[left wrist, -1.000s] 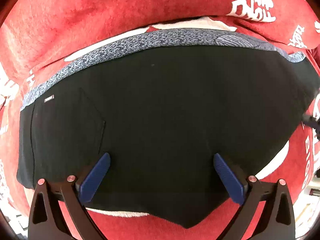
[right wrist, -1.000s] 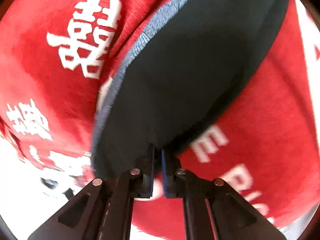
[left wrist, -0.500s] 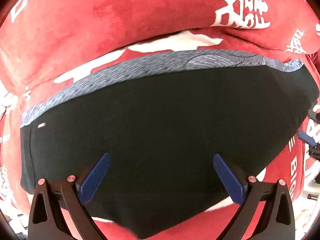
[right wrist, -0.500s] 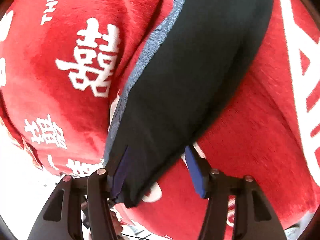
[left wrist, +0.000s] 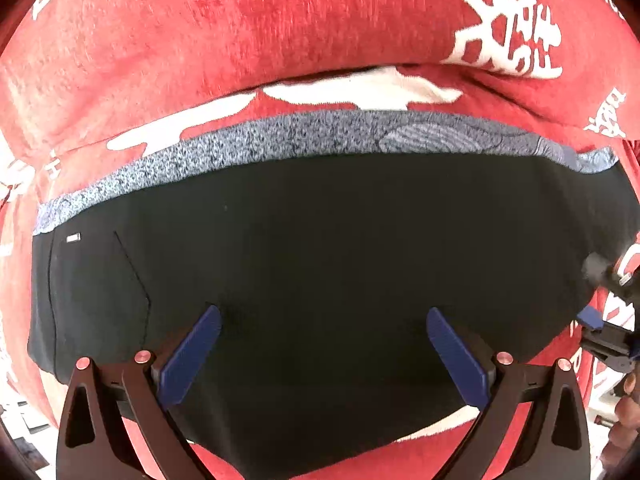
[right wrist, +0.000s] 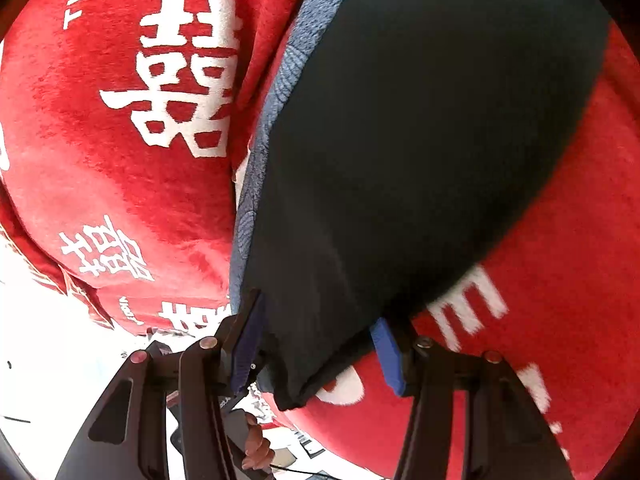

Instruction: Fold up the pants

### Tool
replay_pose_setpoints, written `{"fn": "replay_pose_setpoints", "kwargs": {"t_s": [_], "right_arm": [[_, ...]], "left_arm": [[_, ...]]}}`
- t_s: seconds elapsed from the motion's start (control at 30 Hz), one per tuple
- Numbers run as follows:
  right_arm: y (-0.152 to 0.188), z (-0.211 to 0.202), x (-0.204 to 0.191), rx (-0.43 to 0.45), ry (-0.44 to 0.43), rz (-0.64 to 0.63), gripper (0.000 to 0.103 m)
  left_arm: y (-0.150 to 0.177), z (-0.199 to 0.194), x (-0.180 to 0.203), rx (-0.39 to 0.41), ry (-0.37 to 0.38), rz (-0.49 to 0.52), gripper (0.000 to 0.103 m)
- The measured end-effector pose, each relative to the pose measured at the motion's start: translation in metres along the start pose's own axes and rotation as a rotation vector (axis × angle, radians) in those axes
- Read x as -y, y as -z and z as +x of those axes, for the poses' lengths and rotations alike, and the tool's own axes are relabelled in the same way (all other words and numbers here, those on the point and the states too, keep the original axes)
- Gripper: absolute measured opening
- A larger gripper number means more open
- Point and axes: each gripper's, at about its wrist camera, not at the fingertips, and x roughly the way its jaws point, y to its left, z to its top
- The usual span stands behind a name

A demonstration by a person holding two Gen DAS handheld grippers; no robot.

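Note:
The black pants (left wrist: 320, 248) lie folded flat on a red blanket, with a grey patterned waistband (left wrist: 304, 136) along the far edge. My left gripper (left wrist: 324, 348) is open and empty, its blue pads over the near part of the pants. In the right wrist view the pants (right wrist: 420, 140) stretch away from me. My right gripper (right wrist: 320, 344) is open, with the end of the pants lying between its blue pads, not pinched. The right gripper also shows at the right edge of the left wrist view (left wrist: 608, 320).
The red blanket (left wrist: 280, 32) with white characters (right wrist: 184, 72) covers the surface and bunches up in a ridge behind the waistband. A white floor and a hand (right wrist: 256, 448) show beyond the blanket's edge at the lower left of the right wrist view.
My right gripper has opened and let go of the end of the pants. The pants have settled flat. My left gripper stayed open and drew back a little.

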Motion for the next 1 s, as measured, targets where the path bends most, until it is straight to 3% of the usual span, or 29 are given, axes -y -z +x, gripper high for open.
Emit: {"fn": "replay_pose_setpoints", "kwargs": {"t_s": [0.03, 0.07, 0.17, 0.23, 0.3, 0.4, 0.57, 0.73, 0.8, 0.9, 1.0], "right_arm": [[0.000, 0.000, -0.005, -0.005, 0.019, -0.028, 0.013], [0.001, -0.004, -0.010, 0.003, 0.006, -0.043, 0.008], [0.008, -0.016, -0.026, 0.034, 0.007, -0.113, 0.007], [0.017, -0.017, -0.023, 0.043, 0.062, -0.130, 0.007], [0.019, -0.011, -0.005, 0.031, 0.129, -0.100, 0.007], [0.015, -0.013, 0.017, 0.024, 0.080, -0.005, 0.008], [0.004, -0.054, 0.004, 0.091, 0.191, -0.077, 0.019], [-0.031, -0.121, 0.007, 0.294, 0.338, -0.082, 0.027], [-0.050, -0.147, 0.014, 0.391, 0.399, -0.038, 0.052], [-0.071, -0.168, 0.020, 0.467, 0.436, -0.018, 0.054], [-0.096, -0.177, 0.025, 0.481, 0.445, -0.022, 0.050]], "left_arm": [[-0.001, -0.002, 0.002, 0.009, 0.000, 0.008, 0.103], [0.000, -0.004, 0.005, 0.014, 0.000, 0.020, 0.103], [0.012, -0.002, 0.021, 0.003, -0.007, 0.102, 0.103], [0.027, 0.006, 0.030, -0.013, -0.033, 0.153, 0.103], [0.036, 0.007, 0.027, 0.016, -0.024, 0.136, 0.103], [0.033, 0.006, 0.026, -0.009, -0.018, 0.124, 0.103], [0.016, -0.009, 0.029, -0.004, -0.022, 0.112, 0.103], [-0.009, -0.022, 0.059, 0.043, 0.007, 0.119, 0.103], [-0.018, -0.020, 0.077, 0.052, 0.014, 0.123, 0.103], [-0.035, -0.013, 0.105, 0.051, 0.023, 0.110, 0.103], [-0.046, 0.001, 0.123, 0.043, 0.015, 0.099, 0.103]]}}
